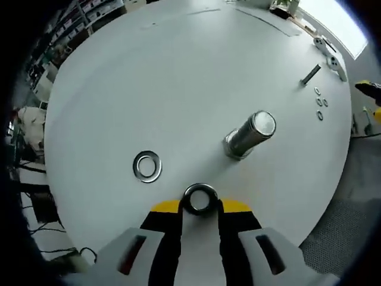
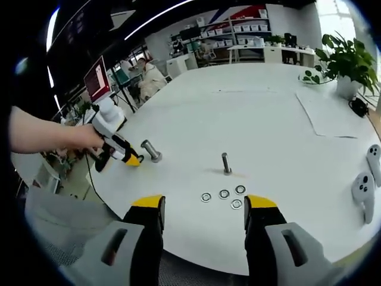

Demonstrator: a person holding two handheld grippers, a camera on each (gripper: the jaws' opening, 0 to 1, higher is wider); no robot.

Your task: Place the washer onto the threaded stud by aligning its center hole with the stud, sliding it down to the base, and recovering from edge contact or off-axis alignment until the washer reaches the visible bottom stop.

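In the left gripper view, the left claw [image 1: 201, 205] has its black, yellow-tipped jaws clamped on a washer [image 1: 199, 199], a shiny steel ring with a dark round hole, held at 6 o'clock just above the smooth white desk [image 1: 178, 77]. At 2 o'clock from it, apart from it, a thick stud [image 1: 249, 136] rises from the desk, a bright metal cylinder with a flat round top and a hex base. A second washer [image 1: 147, 166], flat and glossy, lies on the desk at 10 o'clock from the held one. Near the far edge at 2 o'clock lie a thin dark bolt [image 1: 310, 74] and a cluster of small rings [image 1: 320, 105].

In the right gripper view, the right claw [image 2: 204, 210] stands with its jaws wide apart and nothing between them. Just beyond the tips, four small washers [image 2: 224, 198] lie in a loose group on the desk [image 2: 268, 119], and a slim upright bolt [image 2: 226, 163] stands past them at 12 o'clock. At 9 o'clock a hand [image 2: 77, 138] holds the left claw [image 2: 132, 159] just beside the thick stud [image 2: 151, 151]. Two white controllers [image 2: 365, 179] rest at 3 o'clock, and a leafy potted plant [image 2: 345, 62] stands at 2 o'clock.
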